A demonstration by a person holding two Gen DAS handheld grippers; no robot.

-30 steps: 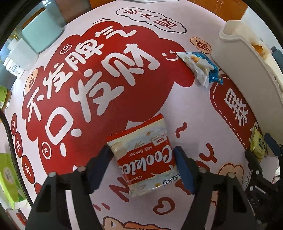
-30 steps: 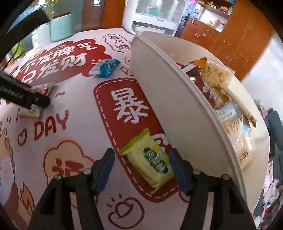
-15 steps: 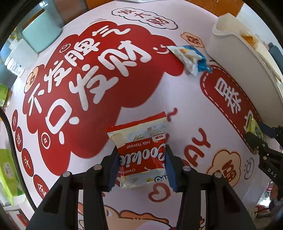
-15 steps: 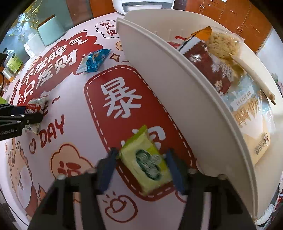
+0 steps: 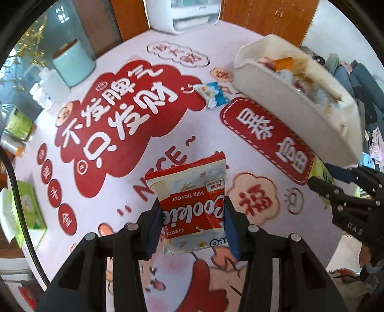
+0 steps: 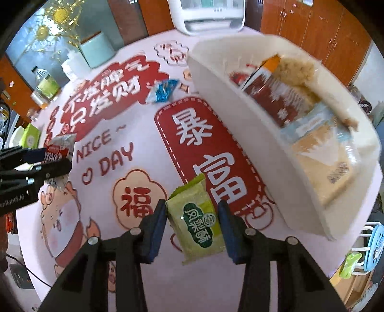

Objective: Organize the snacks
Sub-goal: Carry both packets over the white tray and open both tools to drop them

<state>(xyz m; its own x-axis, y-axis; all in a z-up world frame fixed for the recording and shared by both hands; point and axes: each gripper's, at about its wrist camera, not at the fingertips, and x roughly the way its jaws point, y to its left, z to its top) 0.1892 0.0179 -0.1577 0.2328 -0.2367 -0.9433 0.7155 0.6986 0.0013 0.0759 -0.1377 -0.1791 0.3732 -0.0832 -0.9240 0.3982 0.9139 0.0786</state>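
My left gripper [image 5: 192, 213] is shut on a red and white cookie packet [image 5: 189, 199] and holds it above the table. My right gripper [image 6: 193, 216] is shut on a green snack packet [image 6: 196, 218], also lifted off the table. A white basket [image 6: 235, 105] with several snack bags inside stands to the right; it also shows in the left wrist view [image 5: 295, 105]. A blue snack packet [image 5: 213, 94] lies on the table near the basket's left end and shows in the right wrist view [image 6: 163, 90] too.
The table has a pink and red printed cover [image 5: 120, 115]. A mint box [image 5: 72, 62], white bottles [image 5: 45, 91], jars and a green tissue box [image 5: 26, 206] stand along the left edge. A white appliance [image 6: 211, 14] stands at the back.
Both grippers have closed on their packets and lifted them off the table. The views have risen and pulled back; the basket now sits farther away.
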